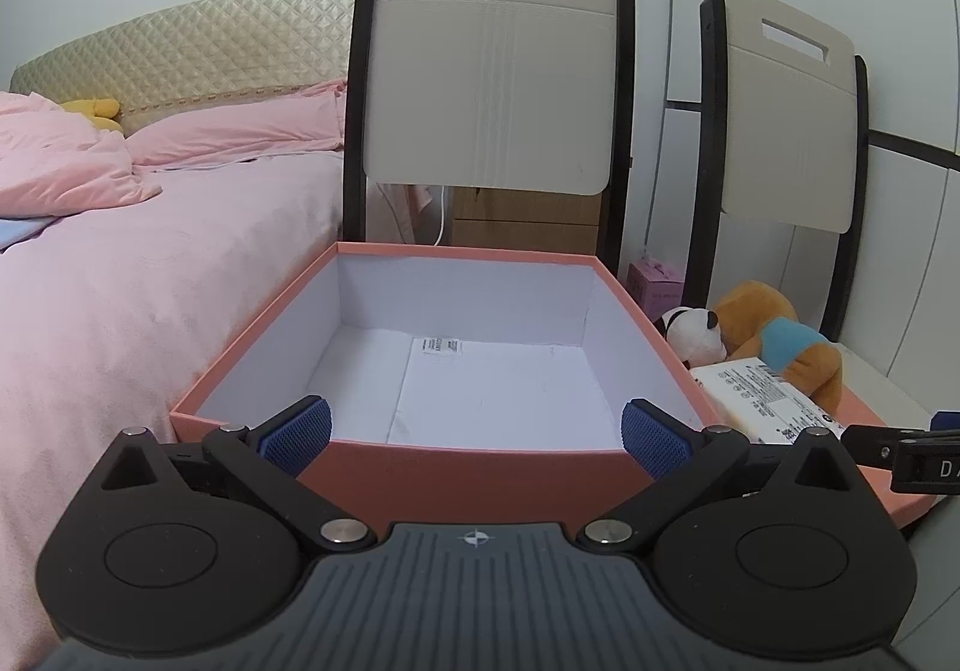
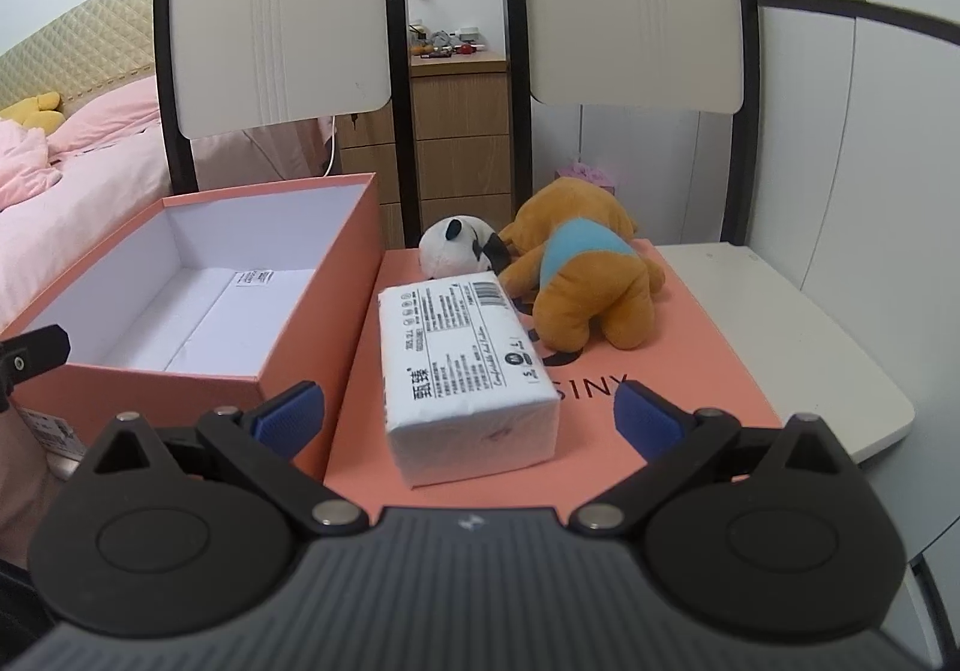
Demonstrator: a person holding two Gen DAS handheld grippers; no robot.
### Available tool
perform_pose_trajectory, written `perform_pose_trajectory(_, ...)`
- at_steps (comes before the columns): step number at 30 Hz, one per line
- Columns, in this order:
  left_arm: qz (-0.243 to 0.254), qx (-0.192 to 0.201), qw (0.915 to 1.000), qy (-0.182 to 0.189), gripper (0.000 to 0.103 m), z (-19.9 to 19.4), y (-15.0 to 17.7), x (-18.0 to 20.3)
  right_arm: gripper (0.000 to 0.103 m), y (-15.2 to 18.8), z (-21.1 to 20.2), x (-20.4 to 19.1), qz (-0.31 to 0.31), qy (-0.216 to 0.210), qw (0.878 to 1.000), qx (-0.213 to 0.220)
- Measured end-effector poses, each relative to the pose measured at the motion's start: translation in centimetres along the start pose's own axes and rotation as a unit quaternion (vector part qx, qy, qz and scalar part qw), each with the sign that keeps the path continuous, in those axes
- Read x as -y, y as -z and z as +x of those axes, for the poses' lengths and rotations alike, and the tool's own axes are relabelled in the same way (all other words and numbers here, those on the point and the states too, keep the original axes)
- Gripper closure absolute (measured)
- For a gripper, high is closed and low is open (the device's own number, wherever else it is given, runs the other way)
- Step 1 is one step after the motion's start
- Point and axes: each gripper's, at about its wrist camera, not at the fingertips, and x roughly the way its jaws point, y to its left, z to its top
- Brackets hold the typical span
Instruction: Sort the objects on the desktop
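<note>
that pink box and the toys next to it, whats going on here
A person holds a two-finger gripper in each hand, sorting things on a small table. Nothing is picked up yet. The left gripper is open, facing the pink box, which has no lid on and holds only a small label. The right gripper is open too, aimed at the white tissue pack, which lies on the flat pink lid beside the box. A panda plush and an orange plush dog sit behind the pack.

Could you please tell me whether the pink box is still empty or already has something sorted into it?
Empty. The pink box shows only its white lining and a small label on the floor; no object lies inside.
</note>
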Motion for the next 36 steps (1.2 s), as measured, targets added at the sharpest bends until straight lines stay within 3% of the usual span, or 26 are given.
perform_pose_trajectory(36,0.013,0.001,0.9999,-0.005,0.000,-0.1,0.0,0.7,0.000,0.6,0.1,0.7,0.013,-0.005,1.000,-0.003)
